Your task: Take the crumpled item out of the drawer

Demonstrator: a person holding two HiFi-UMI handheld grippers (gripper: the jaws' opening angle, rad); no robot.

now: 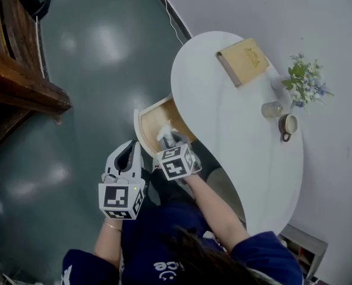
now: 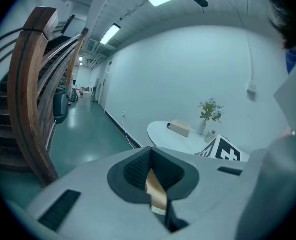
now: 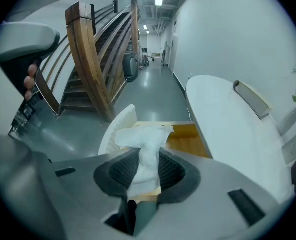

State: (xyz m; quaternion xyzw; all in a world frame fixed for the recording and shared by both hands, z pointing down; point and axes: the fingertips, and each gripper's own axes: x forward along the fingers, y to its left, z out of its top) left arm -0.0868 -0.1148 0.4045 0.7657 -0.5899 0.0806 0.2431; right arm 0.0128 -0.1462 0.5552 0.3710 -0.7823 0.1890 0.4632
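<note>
crumpled white tissue [image 3: 147,146]: pinched between the jaws of your right gripper [image 3: 146,170], held above the open wooden drawer [image 1: 152,120] | your left gripper [image 2: 149,173]: jaws pressed together, empty, near-left of the drawer | white table [image 1: 235,135] to the right; far on it, book [image 1: 243,61], cover lettering unreadable

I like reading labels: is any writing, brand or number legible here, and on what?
Book cover: gold print, too small to read.
Person's dark top: white letters, cut off, not readable.
Left gripper and right gripper cubes: black-and-white marker squares, no words.
</note>
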